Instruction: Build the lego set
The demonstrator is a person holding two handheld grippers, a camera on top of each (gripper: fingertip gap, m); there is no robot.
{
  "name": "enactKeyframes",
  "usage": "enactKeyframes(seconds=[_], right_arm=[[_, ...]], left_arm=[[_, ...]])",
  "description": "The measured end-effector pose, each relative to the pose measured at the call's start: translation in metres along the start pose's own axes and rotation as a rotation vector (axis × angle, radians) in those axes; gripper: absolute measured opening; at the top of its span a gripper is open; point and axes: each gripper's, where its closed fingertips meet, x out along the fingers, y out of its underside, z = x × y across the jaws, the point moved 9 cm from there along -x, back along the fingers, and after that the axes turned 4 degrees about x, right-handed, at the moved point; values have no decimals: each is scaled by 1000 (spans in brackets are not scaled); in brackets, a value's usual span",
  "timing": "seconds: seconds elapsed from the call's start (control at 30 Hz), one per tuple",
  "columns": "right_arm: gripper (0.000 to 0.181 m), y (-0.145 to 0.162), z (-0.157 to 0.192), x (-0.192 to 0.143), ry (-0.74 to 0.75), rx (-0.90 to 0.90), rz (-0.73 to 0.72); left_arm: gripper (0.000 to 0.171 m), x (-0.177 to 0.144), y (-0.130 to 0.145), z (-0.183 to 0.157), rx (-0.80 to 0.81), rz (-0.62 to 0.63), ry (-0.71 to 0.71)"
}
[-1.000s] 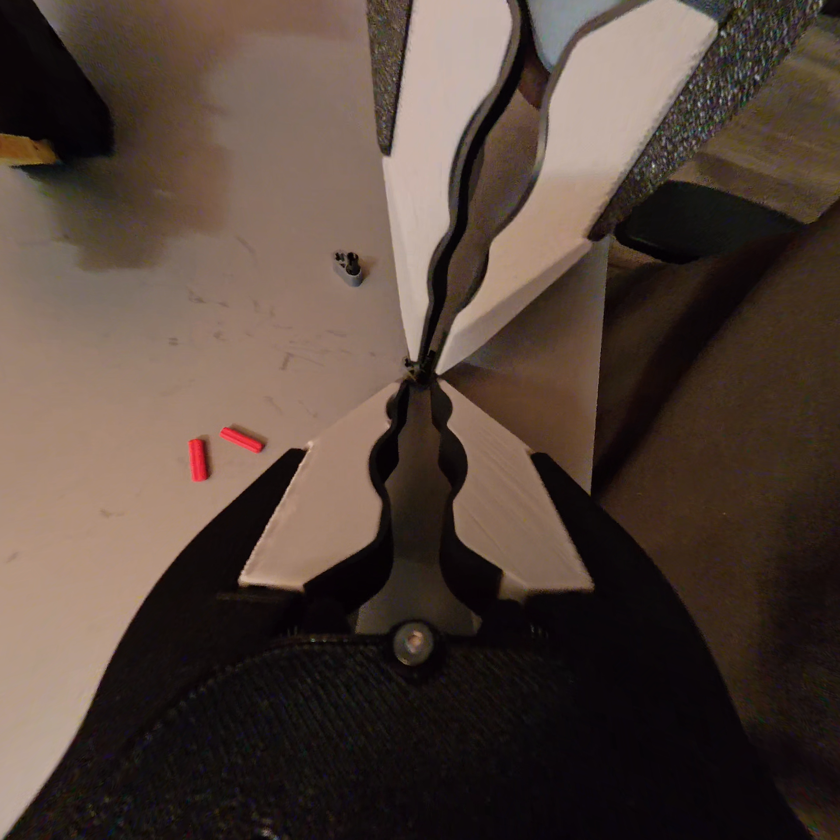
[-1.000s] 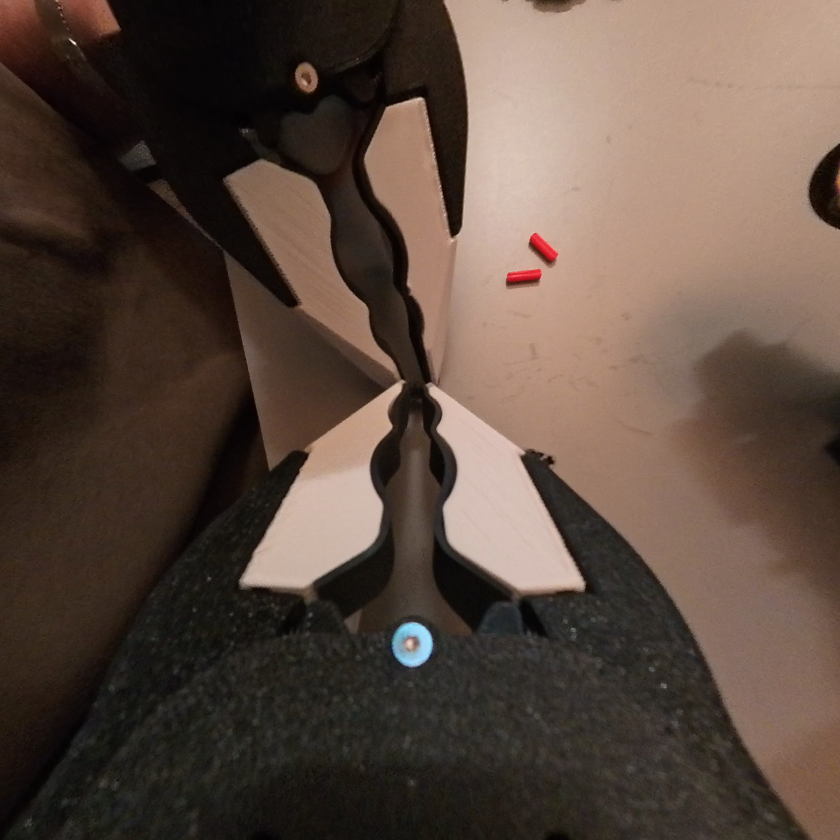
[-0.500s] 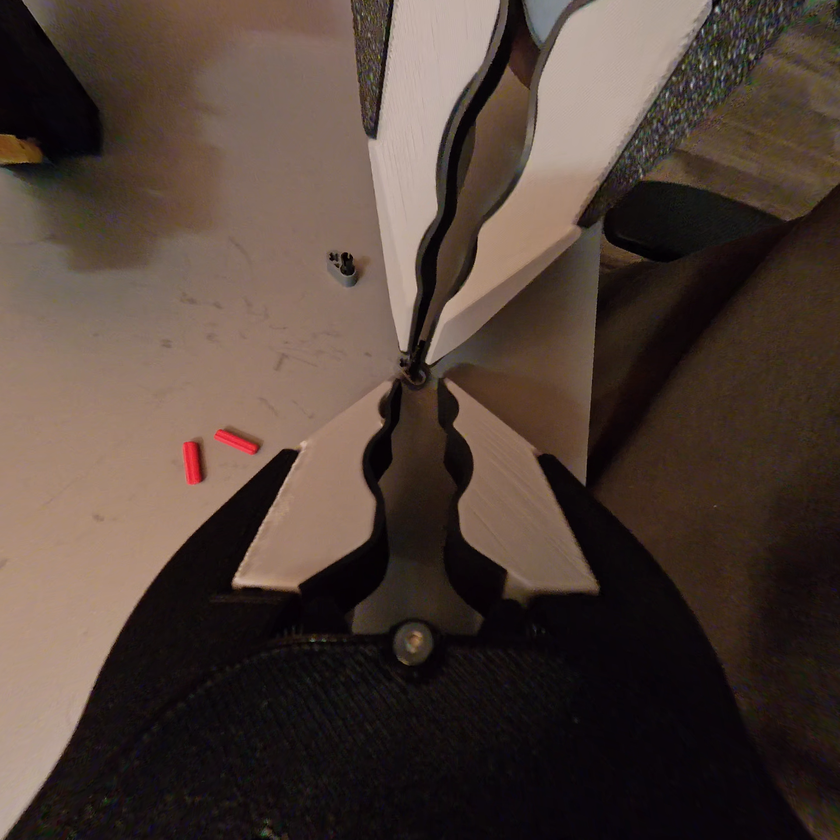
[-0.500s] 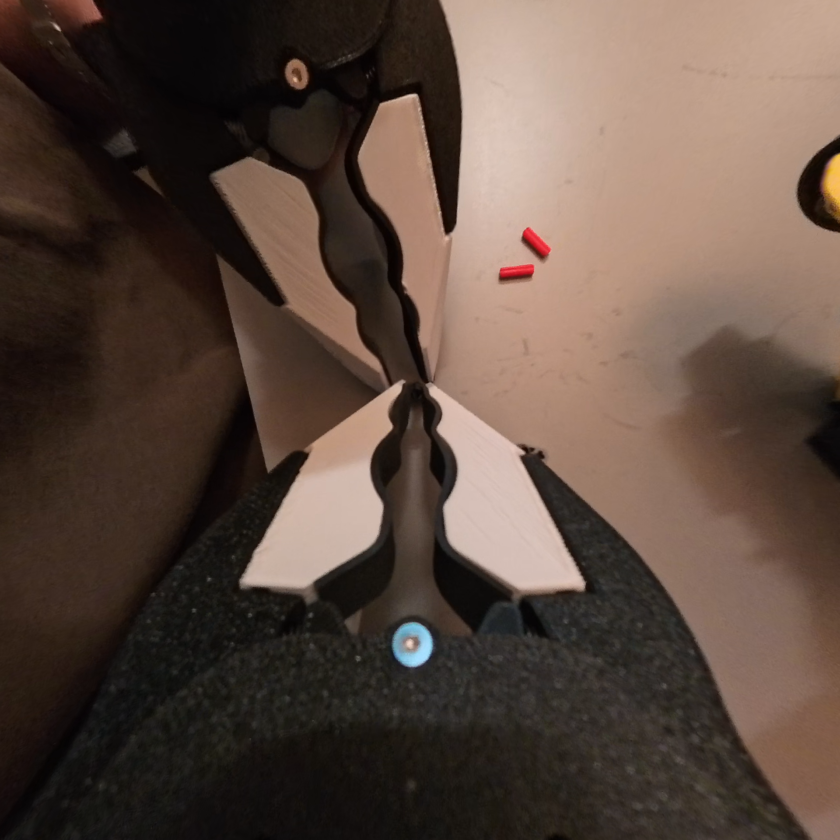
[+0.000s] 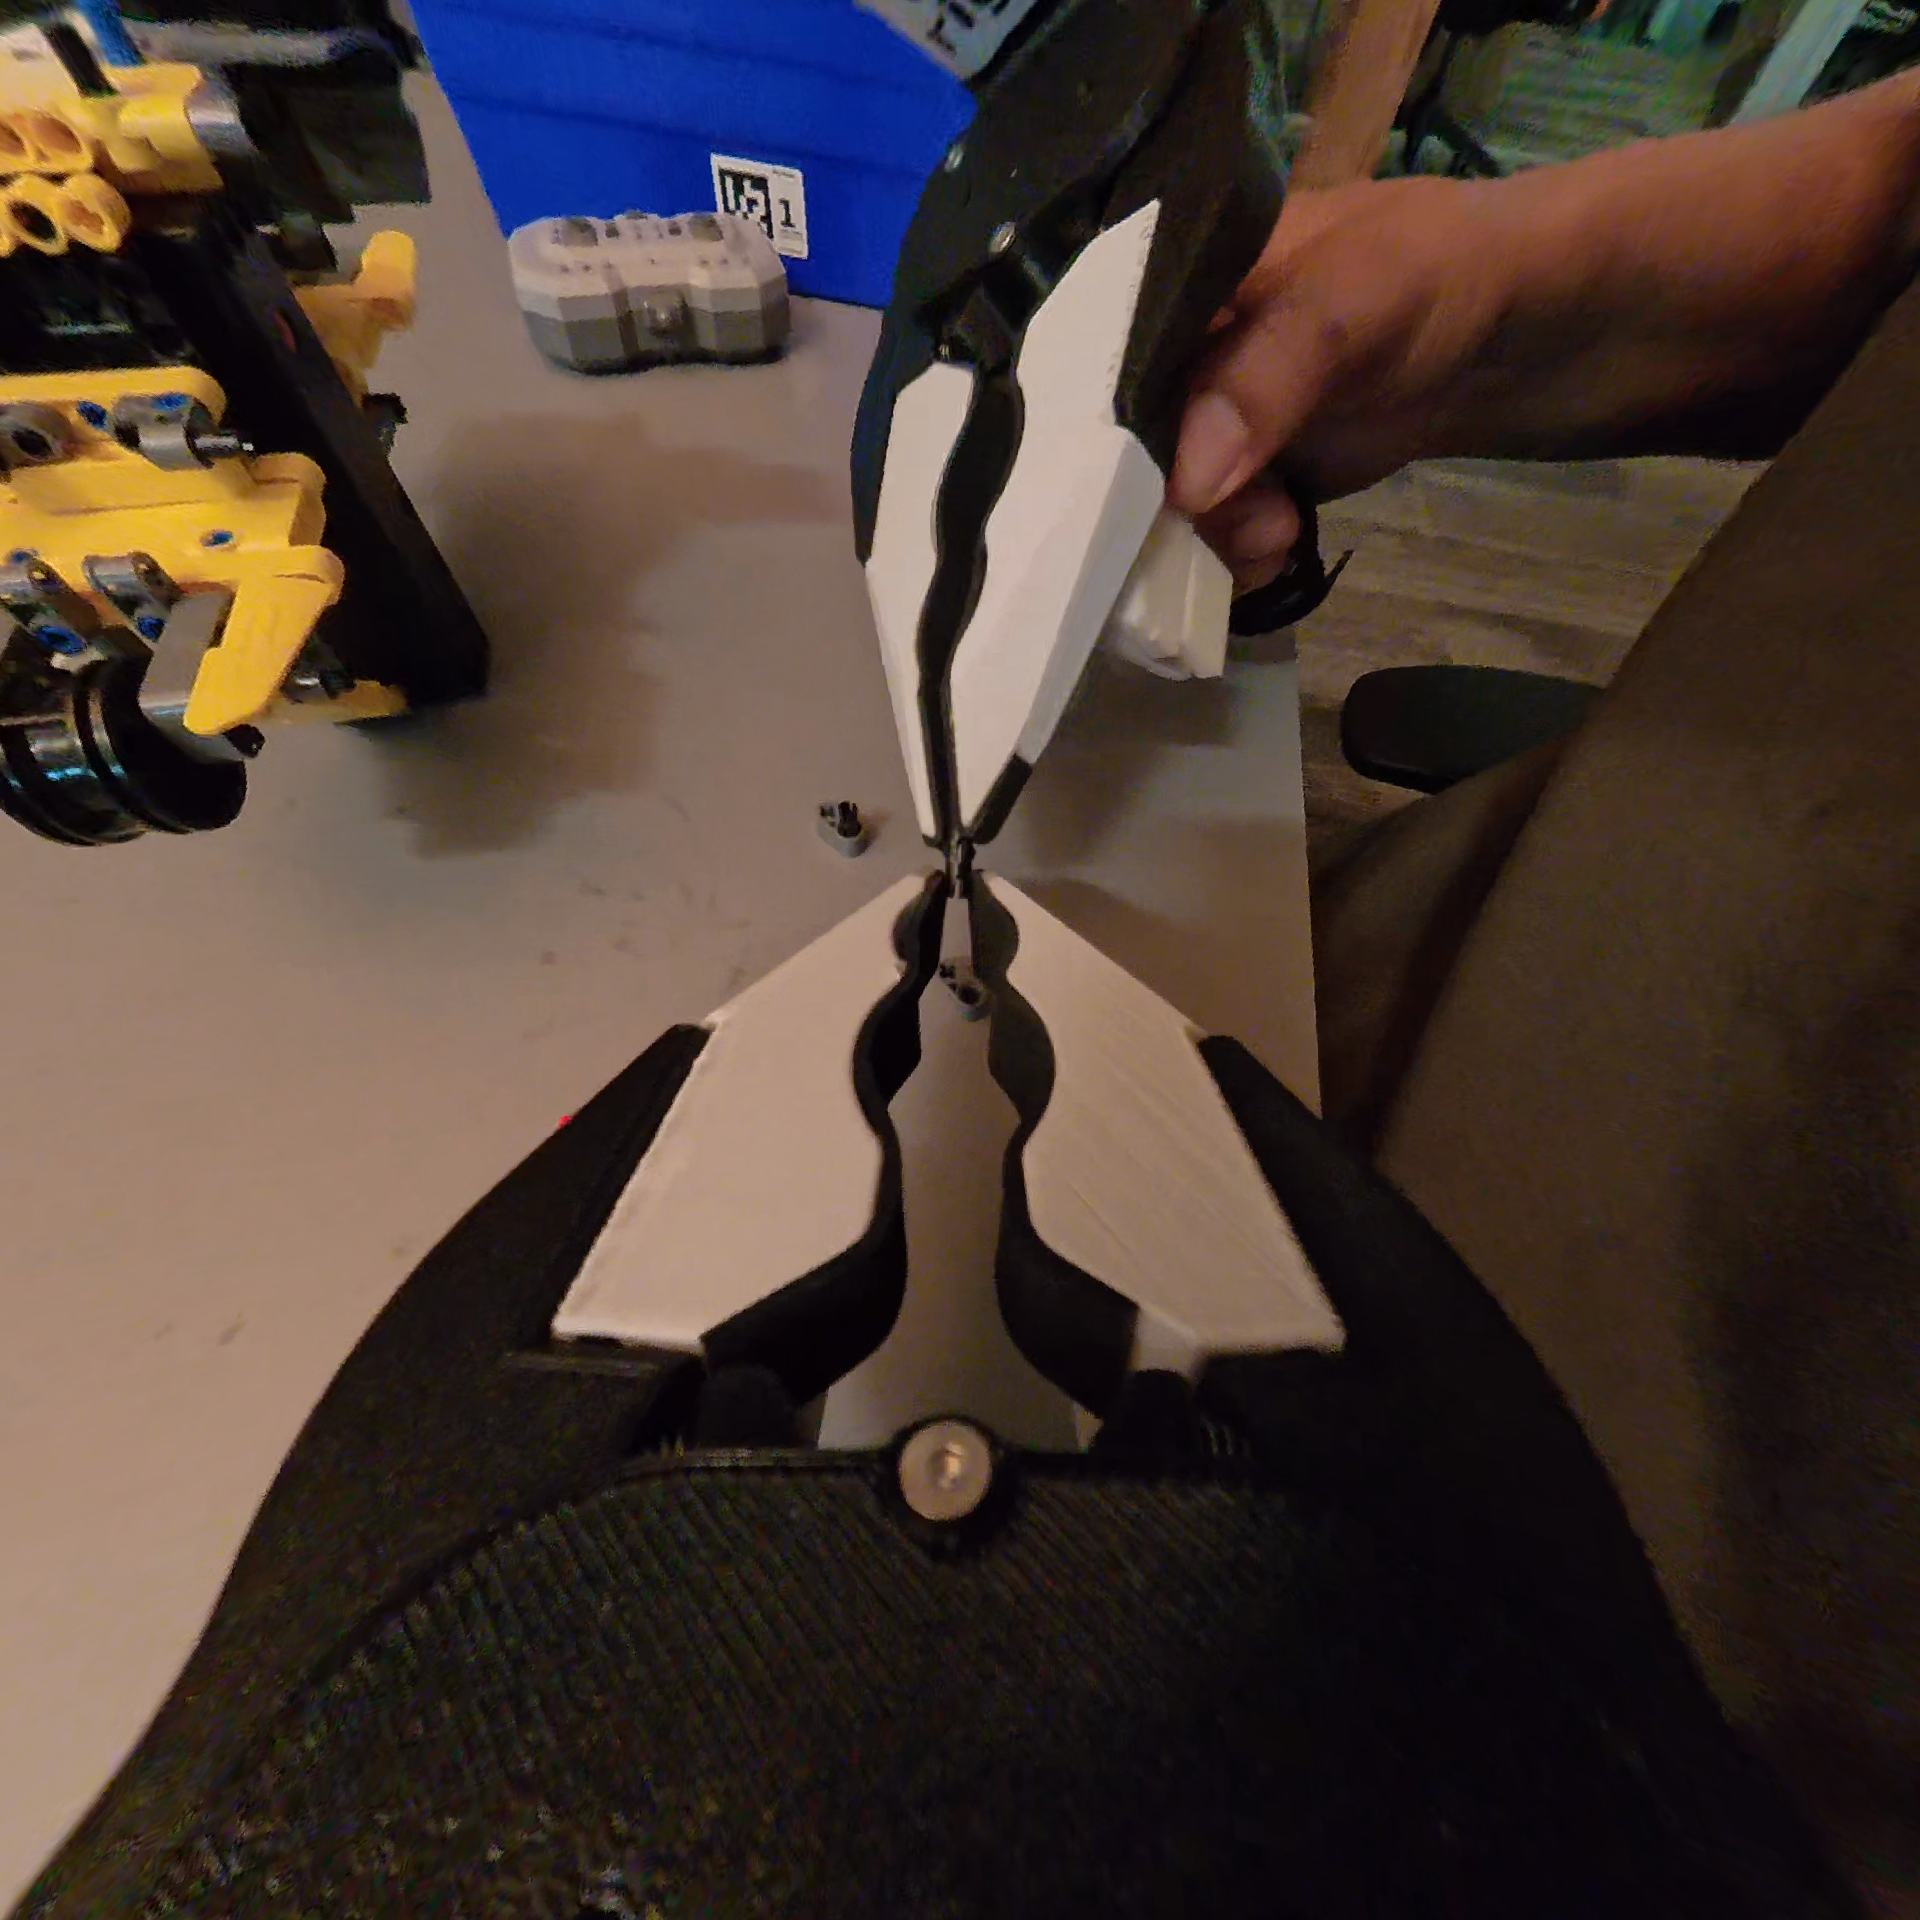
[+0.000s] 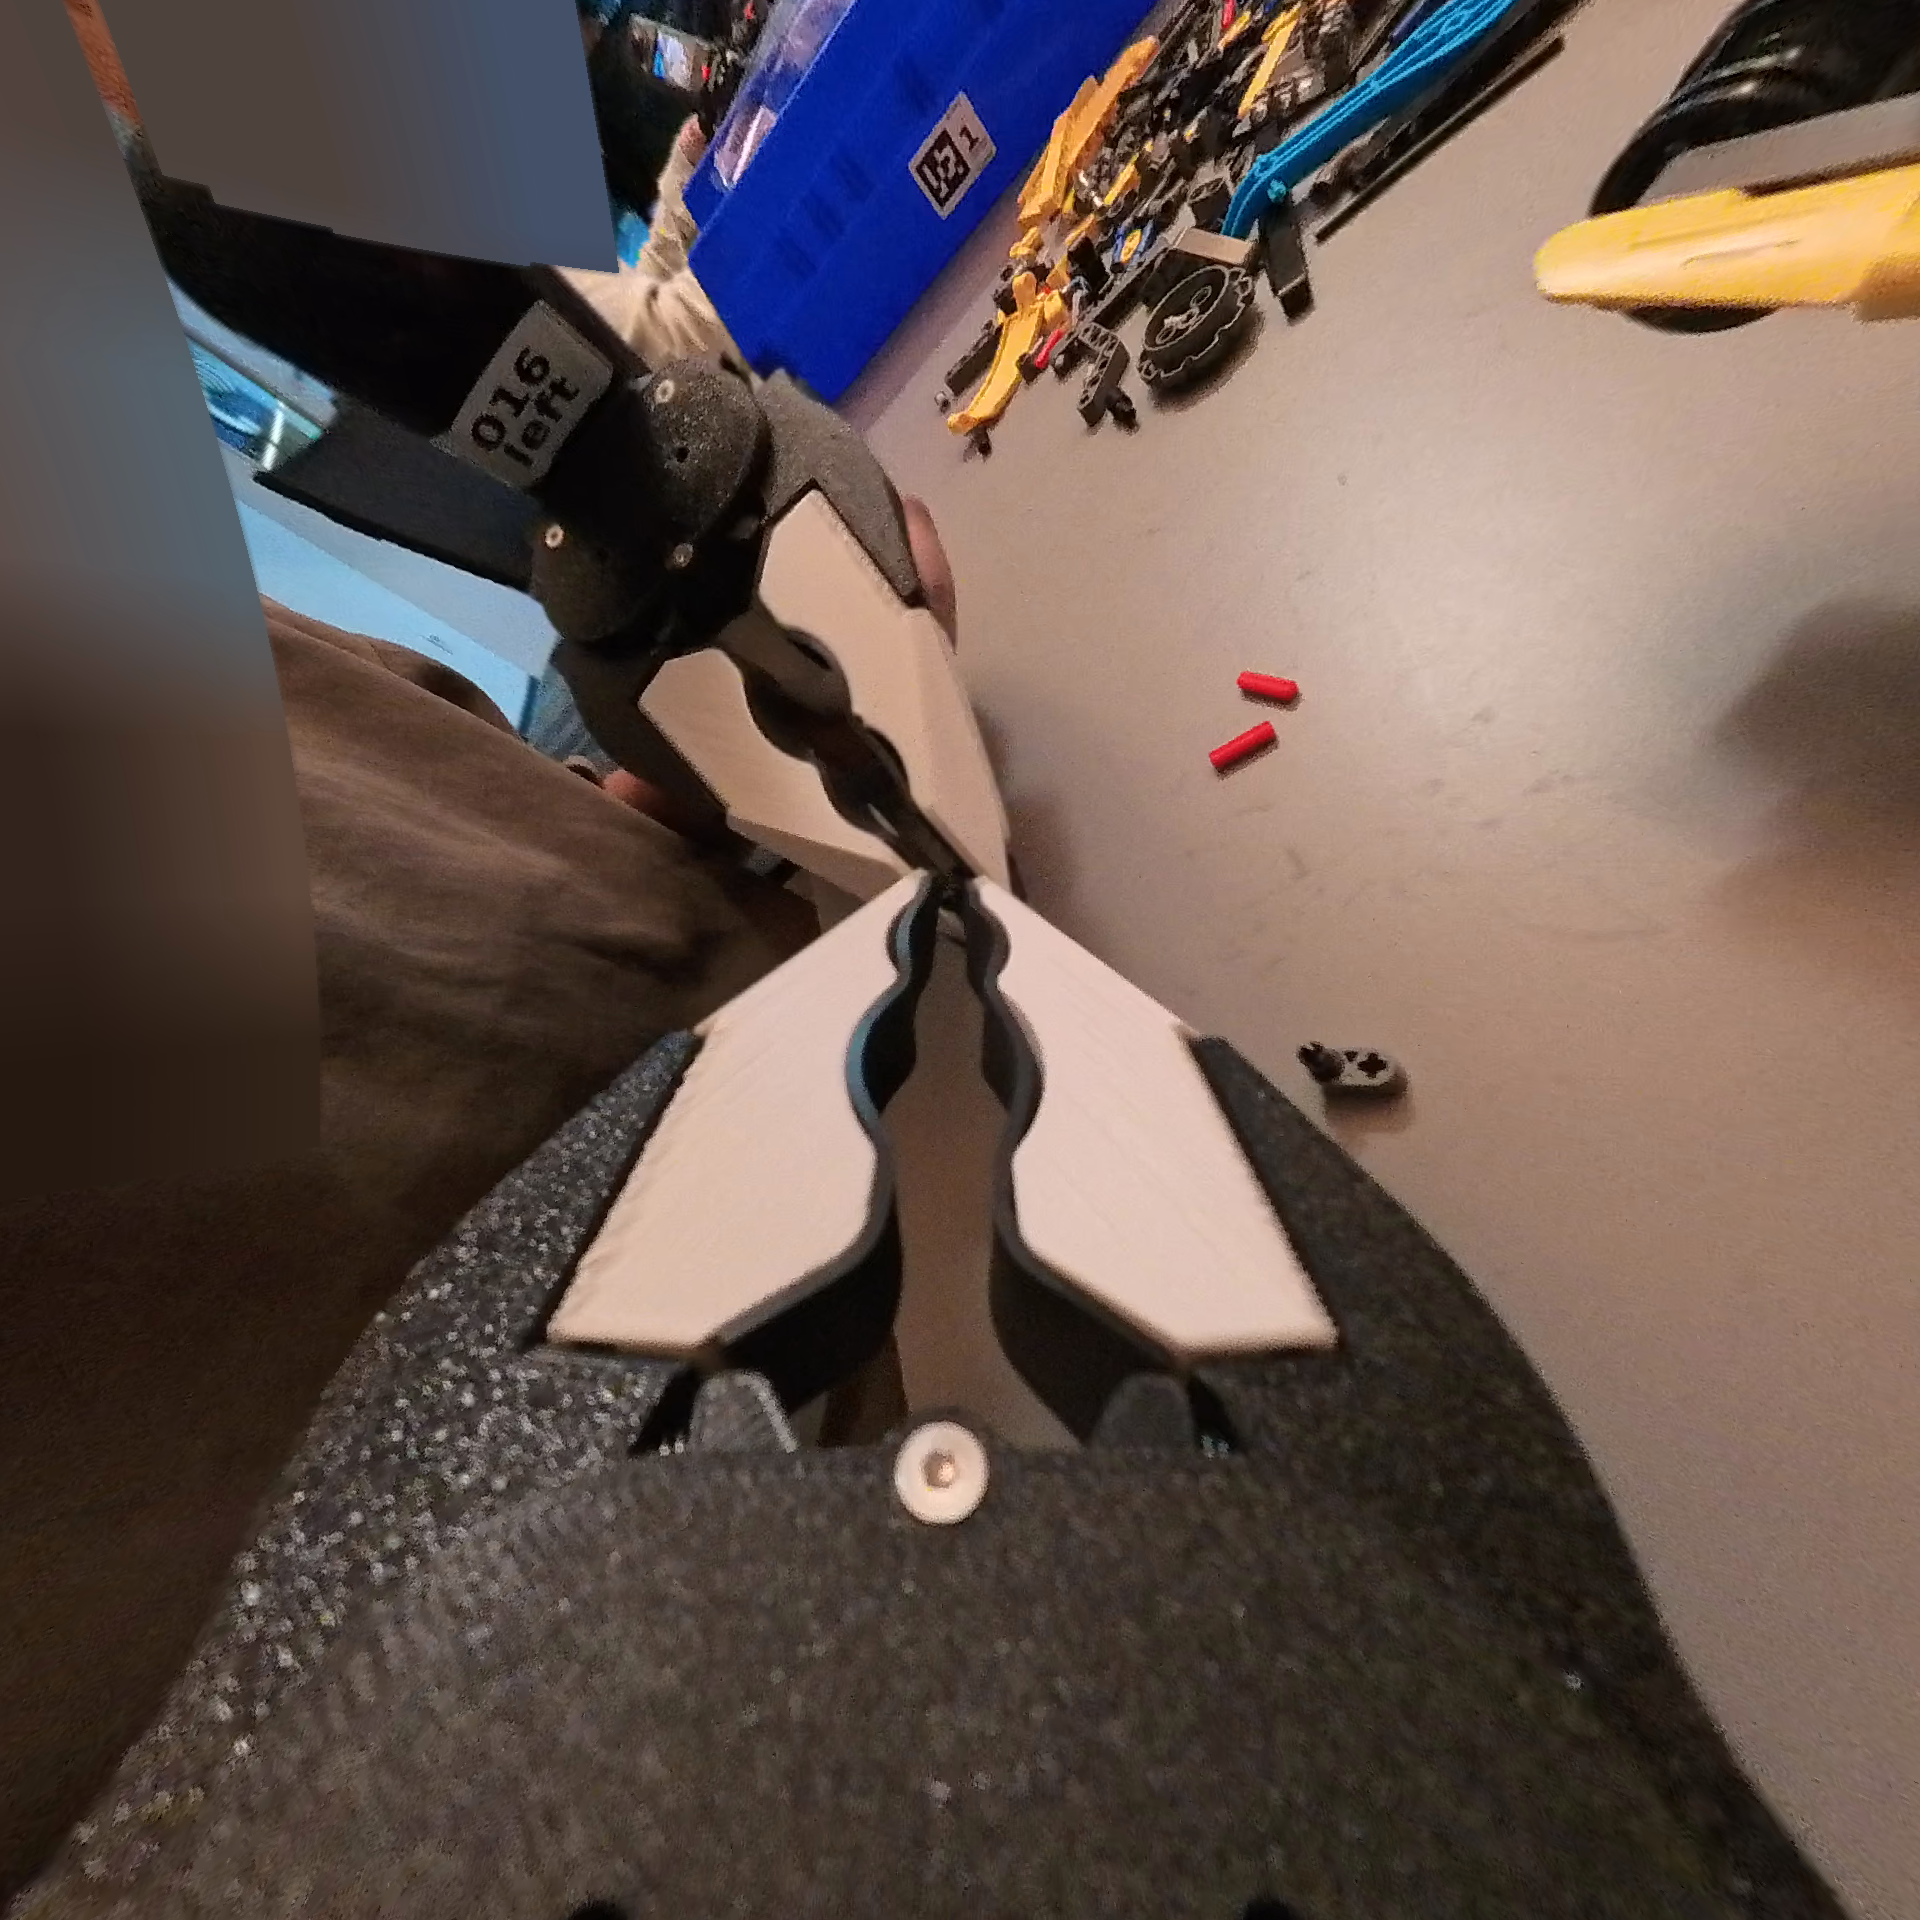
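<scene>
My left gripper [image 5: 951, 888] and right gripper [image 5: 951, 831] meet tip to tip above the grey table [image 5: 312, 1039], near its edge. Both are shut, with a tiny black piece [image 5: 957, 858] pinched where the tips touch; which end each one grips is hard to tell. In the right wrist view my right gripper [image 6: 940, 888] is below and the left gripper [image 6: 930, 857] comes in from the upper left. A hand [image 5: 1351, 343] holds the right gripper. A small grey connector [image 5: 844, 826] lies just left of the tips, and another [image 5: 964, 987] shows under my left fingers.
A yellow and black brick model [image 5: 156, 520] stands at the left. A grey battery box [image 5: 649, 291] and a blue bin [image 5: 675, 94] are behind. Two red pins [image 6: 1242, 746] and a pile of loose parts [image 6: 1143, 260] lie on the table. Brown cloth [image 5: 1662, 1039] is at the right. Both grippers' tips are close together, under 4 cm apart. The small grey connector [image 5: 844, 826] is about 7 centimeters from both grippers' fingertips.
Both grippers have tilted up and back, so the model, bin and parts pile come into view. The tips have stayed together on the tiny piece.
</scene>
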Motion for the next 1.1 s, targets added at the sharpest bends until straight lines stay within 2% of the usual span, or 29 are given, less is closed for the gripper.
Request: enactKeyframes(seconds=[0.2,0.27,0.33,0.53,0.63,0.9,1.1], right_arm=[[4,1,-1,-1,-9,7,-5],[15,2,-1,0,18,-23,0],[22,1,3,0,26,-90,8],[17,-5,19,-9,82,-513,-9],[15,-10,25,-12,47,-576,-18],[10,-5,30,-3,67,-794,97],[7,-5,31,3,58,-850,131]], left_arm=[[0,0,0,-1,13,-2,-5],[0,0,0,-1,12,-3,-3],[0,0,0,-1,10,-2,3],[0,-5,-1,1,-25,-50,73],[0,-9,-2,1,-30,-83,107],[0,-10,-2,-2,-21,-93,155],[0,-10,-2,-3,-12,-95,172]])
